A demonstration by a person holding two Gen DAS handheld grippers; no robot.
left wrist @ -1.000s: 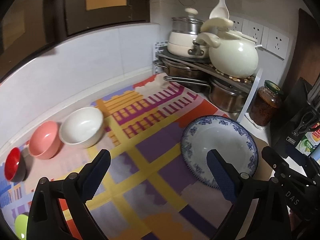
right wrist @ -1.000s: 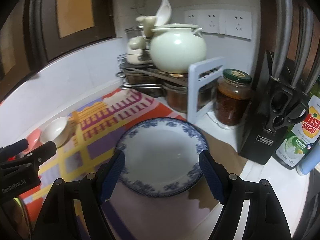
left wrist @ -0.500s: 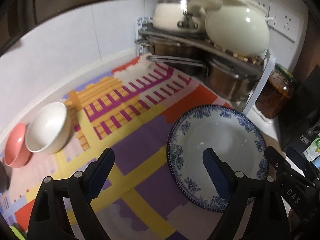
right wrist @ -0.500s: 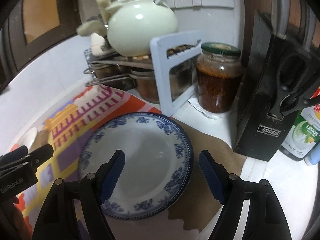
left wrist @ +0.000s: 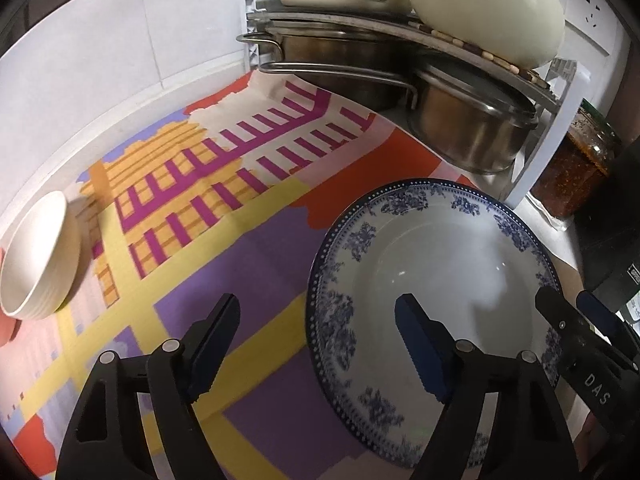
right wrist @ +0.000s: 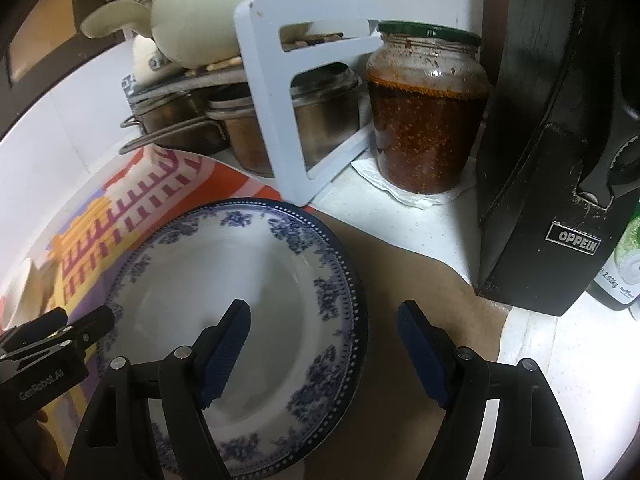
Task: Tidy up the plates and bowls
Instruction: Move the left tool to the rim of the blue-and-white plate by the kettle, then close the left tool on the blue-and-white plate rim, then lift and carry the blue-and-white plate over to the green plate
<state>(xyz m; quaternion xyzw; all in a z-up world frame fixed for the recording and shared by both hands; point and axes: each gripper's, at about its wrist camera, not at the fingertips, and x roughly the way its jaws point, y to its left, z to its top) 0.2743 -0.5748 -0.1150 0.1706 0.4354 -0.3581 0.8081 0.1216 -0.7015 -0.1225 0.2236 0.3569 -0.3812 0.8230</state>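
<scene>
Blue-and-white china is what both my tools are aimed at: the plate (left wrist: pixel 436 280) lies flat at the lower right of the left view and at the lower middle of the right view, half on the patterned mat (left wrist: pixel 224 240), half on the brown sheet (right wrist: pixel 404 280).

My left gripper (left wrist: pixel 320 344) has just been closing, yet its jaws are apart and pinch nothing. They straddle the plate's left rim, one pad over the mat, the other over the plate's well. My right gripper (right wrist: pixel 324 344) is spread too, straddling the opposite rim with one pad over the well and one over the brown sheet. Whether any pad touches the china, I cannot tell.

I judge the risks to be these. The glaze looks slick and the rim shallow, so a bite taken too near the edge could slip off. If one side lifts before the other, the plate could tilt and slide out. The steel pots (left wrist: pixel 468 128) under the rack (right wrist: pixel 280 92) and the chilli jar (right wrist: pixel 428 112) stand just beyond the far rim, so a forward shove could knock into them. The white bowl (left wrist: pixel 36 256) sits at the far left, well apart.
</scene>
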